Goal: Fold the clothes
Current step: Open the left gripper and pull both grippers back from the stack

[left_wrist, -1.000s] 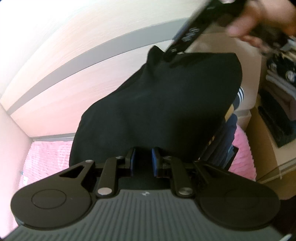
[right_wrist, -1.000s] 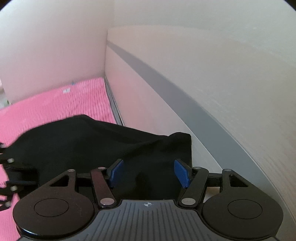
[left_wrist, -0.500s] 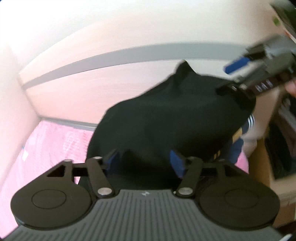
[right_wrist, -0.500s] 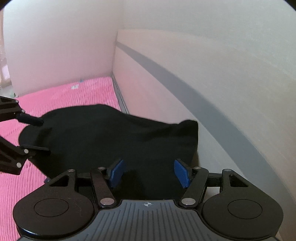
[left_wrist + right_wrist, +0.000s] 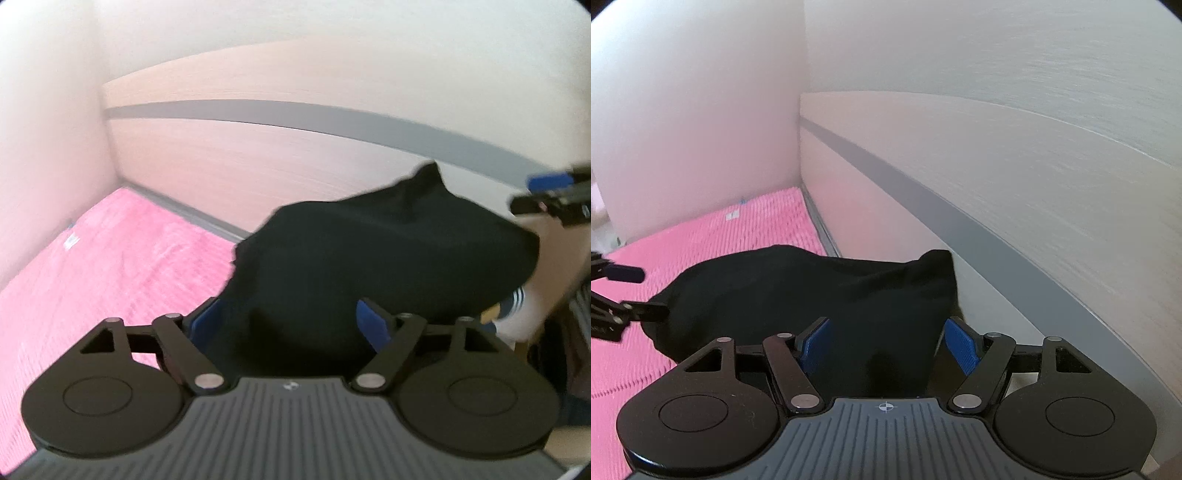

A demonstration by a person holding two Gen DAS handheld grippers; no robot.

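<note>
your left gripper (image 5: 291, 323) angled down over near edge of black garment (image 5: 388, 266), jaws wide and opening, blue pads (image 5: 371, 325) clear of cloth, nothing held. your right gripper (image 5: 886, 345) tilted down at other end of the garment, jaws wide and opening too, cloth lies between pads, not pinched. garment heaped on pink bedspread (image 5: 110, 280), against wooden headboard (image 5: 258, 162). striped clothing (image 5: 515, 299) peeks out beneath it.
</note>
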